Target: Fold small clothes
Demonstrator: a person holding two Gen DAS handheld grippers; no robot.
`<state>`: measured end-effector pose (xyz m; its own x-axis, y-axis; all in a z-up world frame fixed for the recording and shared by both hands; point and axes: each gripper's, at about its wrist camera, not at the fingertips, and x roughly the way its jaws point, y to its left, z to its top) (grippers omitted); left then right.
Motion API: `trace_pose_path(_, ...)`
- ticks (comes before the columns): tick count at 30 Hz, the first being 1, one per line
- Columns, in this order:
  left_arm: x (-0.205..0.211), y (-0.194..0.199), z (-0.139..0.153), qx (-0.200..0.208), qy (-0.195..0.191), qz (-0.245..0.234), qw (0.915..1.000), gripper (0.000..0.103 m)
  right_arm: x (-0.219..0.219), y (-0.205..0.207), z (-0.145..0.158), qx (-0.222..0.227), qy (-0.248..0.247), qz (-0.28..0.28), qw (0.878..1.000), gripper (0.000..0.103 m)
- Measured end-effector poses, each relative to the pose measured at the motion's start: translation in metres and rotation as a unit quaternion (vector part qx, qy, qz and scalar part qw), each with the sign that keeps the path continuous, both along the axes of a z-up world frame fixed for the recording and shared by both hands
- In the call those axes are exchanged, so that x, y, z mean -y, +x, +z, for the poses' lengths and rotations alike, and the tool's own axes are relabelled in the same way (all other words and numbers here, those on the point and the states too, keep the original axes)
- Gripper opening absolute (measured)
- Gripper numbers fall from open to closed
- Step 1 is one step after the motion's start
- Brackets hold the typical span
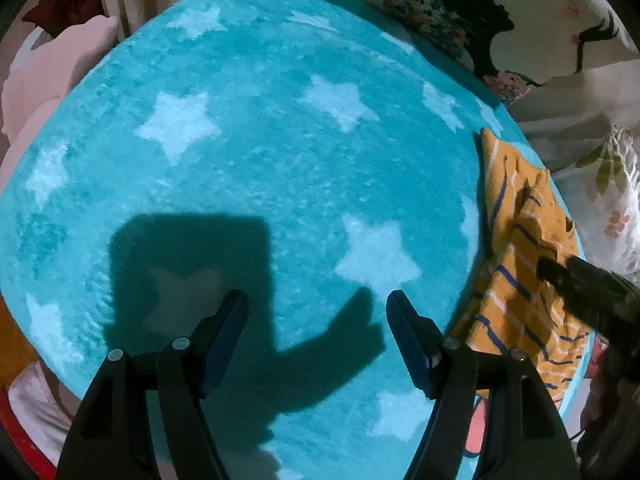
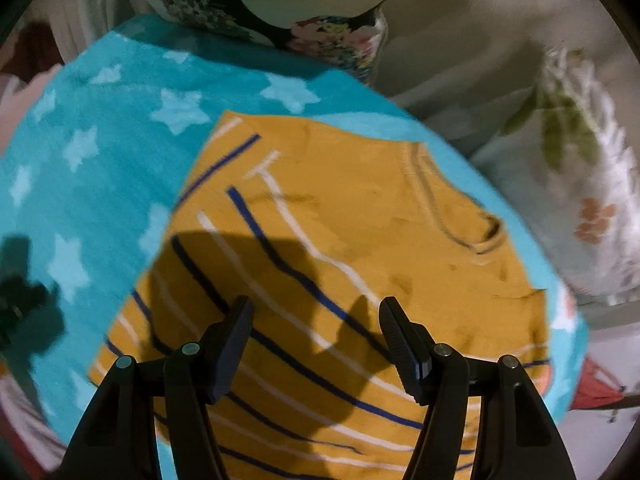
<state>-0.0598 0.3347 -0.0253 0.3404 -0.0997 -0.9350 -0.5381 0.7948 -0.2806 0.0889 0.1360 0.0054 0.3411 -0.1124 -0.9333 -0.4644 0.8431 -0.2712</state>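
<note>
A small mustard-yellow shirt (image 2: 360,240) with blue and white stripes lies crumpled on the right part of a turquoise star-patterned blanket (image 2: 80,200). My right gripper (image 2: 316,308) is open and empty, hovering just above the shirt's striped body. In the left wrist view the shirt (image 1: 516,264) lies at the blanket's right edge, with the right gripper's dark body (image 1: 592,300) over it. My left gripper (image 1: 316,300) is open and empty above bare blanket (image 1: 260,160), to the left of the shirt.
Floral bedding and pillows (image 1: 460,12) surround the blanket at the back and right (image 2: 560,160). A pink cushion (image 1: 44,92) lies at the left. A red item (image 2: 600,388) sits past the blanket's right edge.
</note>
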Motion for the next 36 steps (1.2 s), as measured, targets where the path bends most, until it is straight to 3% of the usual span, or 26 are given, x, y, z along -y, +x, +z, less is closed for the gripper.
trace_pose_path(3,0.010,0.004,0.000,0.010,-0.016,-0.010,0.9998,0.075,-0.002,0.017,-0.006,-0.050,0.061,-0.021,0.997,0.070)
trace_pose_path(7,0.029,0.014,0.001,0.021,-0.034,-0.036,0.9986,0.075,-0.009,0.032,-0.015,-0.085,0.084,-0.033,0.992,0.071)
trace_pose_path(15,0.077,0.032,-0.003,0.030,-0.052,-0.110,0.9922,0.075,-0.034,0.030,-0.006,-0.069,0.051,-0.019,0.996,0.074)
trace_pose_path(20,0.082,0.040,-0.005,0.039,-0.058,-0.120,0.9902,0.077,-0.039,0.019,0.009,-0.053,0.066,-0.014,0.996,0.074)
trace_pose_path(24,0.083,0.045,-0.006,0.045,-0.066,-0.116,0.9900,0.082,-0.051,0.023,-0.014,-0.092,0.070,-0.003,0.993,0.074)
trace_pose_path(31,0.085,0.045,-0.007,0.065,-0.091,-0.118,0.9867,0.082,-0.073,0.027,-0.039,-0.081,0.025,0.002,0.996,0.079)
trace_pose_path(32,0.087,0.046,-0.008,0.071,-0.106,-0.121,0.9845,0.078,-0.075,0.025,-0.041,-0.080,0.020,0.007,0.997,0.079)
trace_pose_path(34,0.093,0.047,-0.008,0.075,-0.106,-0.129,0.9831,0.059,-0.080,0.023,-0.043,-0.079,0.011,0.018,0.997,0.079)
trace_pose_path(35,0.097,0.049,-0.010,0.073,-0.104,-0.136,0.9825,0.037,-0.082,0.022,-0.044,-0.079,0.009,0.021,0.997,0.078)
trace_pose_path(36,0.101,0.049,-0.011,0.068,-0.101,-0.140,0.9826,0.024,-0.083,0.021,-0.044,-0.079,0.005,0.025,0.997,0.077)
